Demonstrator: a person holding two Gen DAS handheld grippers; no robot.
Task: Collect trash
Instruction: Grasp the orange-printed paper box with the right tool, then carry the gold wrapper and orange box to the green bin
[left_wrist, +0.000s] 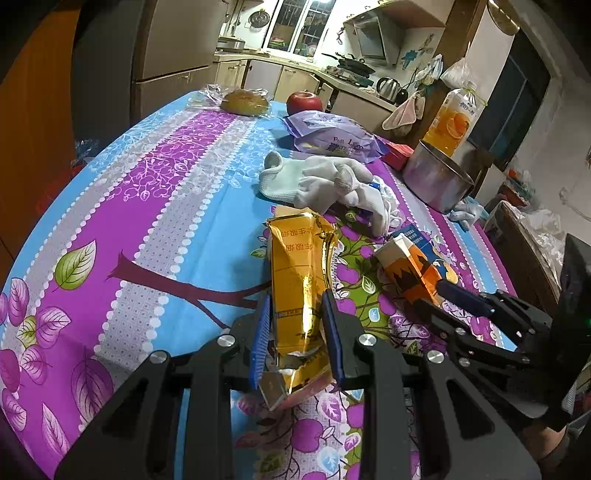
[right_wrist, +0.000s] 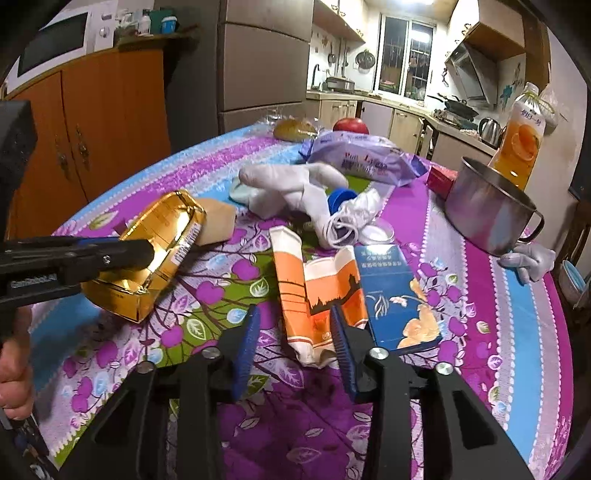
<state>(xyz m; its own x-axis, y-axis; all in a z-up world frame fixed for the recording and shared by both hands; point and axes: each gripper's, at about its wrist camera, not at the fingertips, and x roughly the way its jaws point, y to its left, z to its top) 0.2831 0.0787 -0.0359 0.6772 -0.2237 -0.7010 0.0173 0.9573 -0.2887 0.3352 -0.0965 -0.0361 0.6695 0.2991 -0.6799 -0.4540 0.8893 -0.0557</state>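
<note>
1. Grip is already held by the left gripper (left_wrist: 297, 332): its blue pads are closed narrowly on the gold carton (left_wrist: 301, 291), which is pinched across its width and runs away toward twelve o'clock in the left wrist view. In the right wrist view the same gold carton (right_wrist: 147, 266) is seen lifted clear of the table (right_wrist: 517, 350), at nine o'clock.

2. The right gripper (right_wrist: 295, 343) is set partly closed around the near end of the orange carton (right_wrist: 314, 295). The right pad is seen against the carton's edge; a gap shows at the left pad, so a firm pinch cannot be confirmed.

3. The step in hand is judged to be the second pickup. A full squeeze on the crumpled end is called for next, then a lift; the thin card may buckle or slip.

4. The blue carton (right_wrist: 395, 295) lies touching the orange one at two o'clock of the right claw and may be dragged along.

5. Further out, toward twelve o'clock, white gloves (right_wrist: 295, 192), a purple packet (right_wrist: 365, 158) and a steel pot (right_wrist: 487, 214) are left on the cloth.
</note>
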